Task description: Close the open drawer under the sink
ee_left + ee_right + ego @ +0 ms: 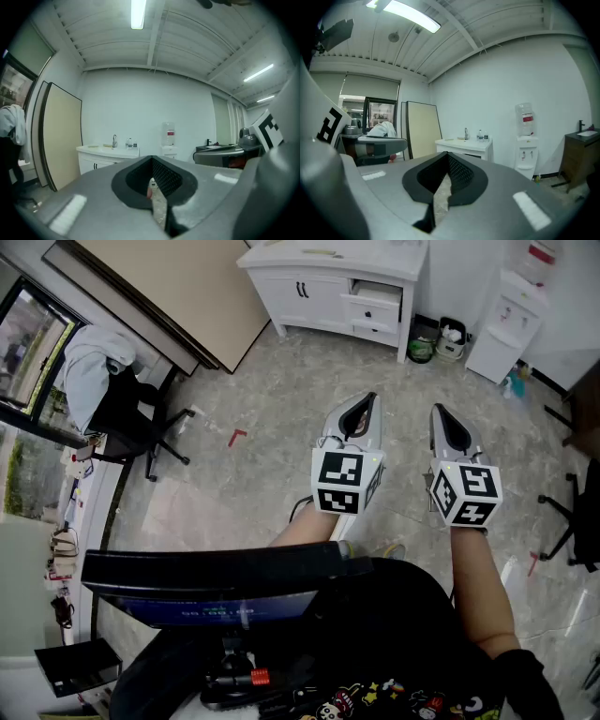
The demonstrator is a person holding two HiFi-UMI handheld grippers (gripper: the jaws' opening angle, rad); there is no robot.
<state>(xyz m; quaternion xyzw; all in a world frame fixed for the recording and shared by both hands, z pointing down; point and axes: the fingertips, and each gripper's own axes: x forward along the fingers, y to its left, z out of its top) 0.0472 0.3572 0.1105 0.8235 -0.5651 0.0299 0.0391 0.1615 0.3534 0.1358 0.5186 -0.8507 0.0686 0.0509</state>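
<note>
The white sink cabinet stands against the far wall, and its upper right drawer is pulled out a little. My left gripper and right gripper hang side by side in mid-air over the stone floor, well short of the cabinet. Both are shut with nothing between the jaws. The left gripper view has its closed tips low in the middle, with the cabinet small and distant to the left. In the right gripper view the closed tips point toward the cabinet.
A water dispenser and a green bin stand right of the cabinet. A beige board leans on the left wall. An office chair with a dark jacket is at the left, a monitor just below me.
</note>
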